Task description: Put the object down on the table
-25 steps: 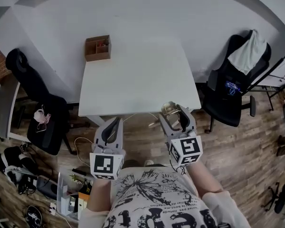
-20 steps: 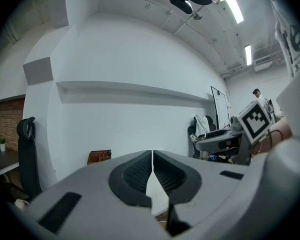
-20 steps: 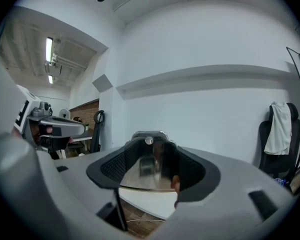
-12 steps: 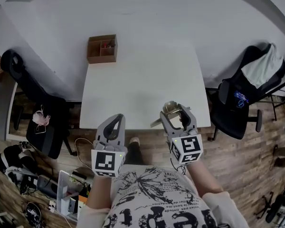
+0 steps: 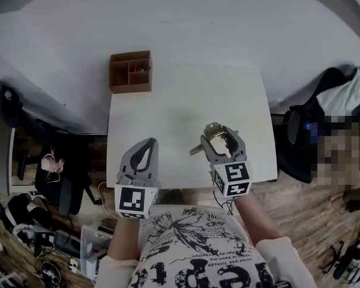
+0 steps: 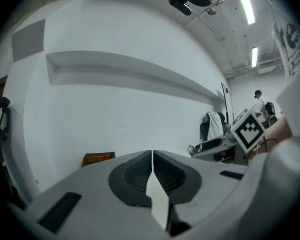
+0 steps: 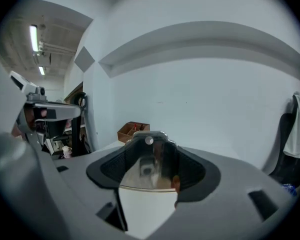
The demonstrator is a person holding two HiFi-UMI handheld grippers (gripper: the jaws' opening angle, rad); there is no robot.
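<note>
My right gripper is shut on a shiny metal object and holds it just above the front right part of the white table. A lever-like end of the object sticks out to the left. In the right gripper view the metal object fills the gap between the dark pads. My left gripper hovers over the table's front left edge, shut with nothing in it. In the left gripper view its jaws meet at the tips.
A brown wooden box with compartments stands at the table's far left corner, against the white wall. A black chair stands left of the table and another chair stands to the right. Clutter and cables lie on the wooden floor at the left.
Both grippers have come forward from over the floor to over the table's front edge. The right gripper still holds the metal object. The left gripper stays shut.
</note>
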